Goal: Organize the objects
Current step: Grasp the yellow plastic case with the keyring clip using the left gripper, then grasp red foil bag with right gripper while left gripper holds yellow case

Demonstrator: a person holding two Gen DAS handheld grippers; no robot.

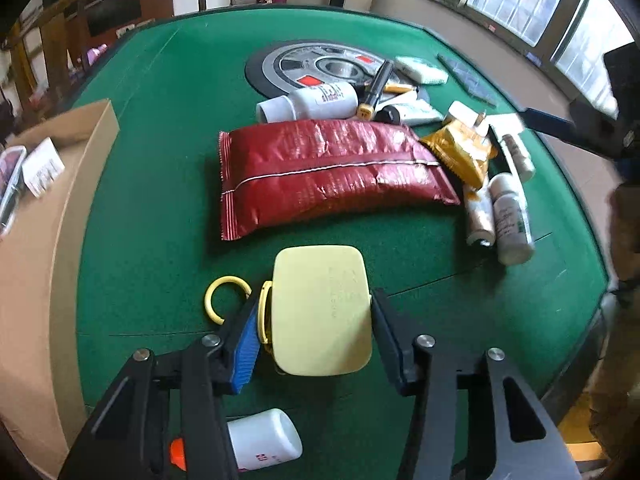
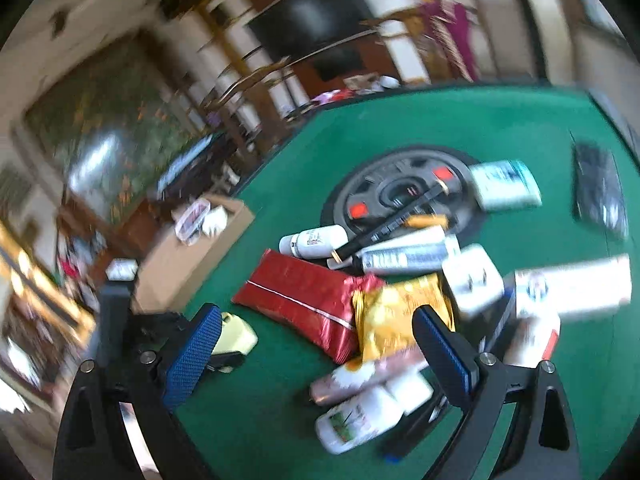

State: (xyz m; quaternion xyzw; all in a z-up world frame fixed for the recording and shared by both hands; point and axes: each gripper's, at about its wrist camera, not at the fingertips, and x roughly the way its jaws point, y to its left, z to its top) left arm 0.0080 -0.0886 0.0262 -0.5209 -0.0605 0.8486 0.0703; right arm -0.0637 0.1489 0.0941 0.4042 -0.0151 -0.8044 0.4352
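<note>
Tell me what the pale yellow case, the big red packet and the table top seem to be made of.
Pale yellow case: likely matte moulded plastic, with smooth rounded corners. Big red packet: glossy crinkled foil or plastic film, with a crimped end. Table top: green felt-like cloth, with no shine.

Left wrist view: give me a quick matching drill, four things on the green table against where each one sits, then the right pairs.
Things:
1. pale yellow case
2. yellow ring
3. red packet
4. cardboard box

Places:
A. at the table's left edge
B. lying flat mid-table, in front of the round grey disc
C. between the fingers of the left gripper
D. on the cloth just left of the case, open-ended

Pairs: 1-C, 2-D, 3-B, 4-A
</note>
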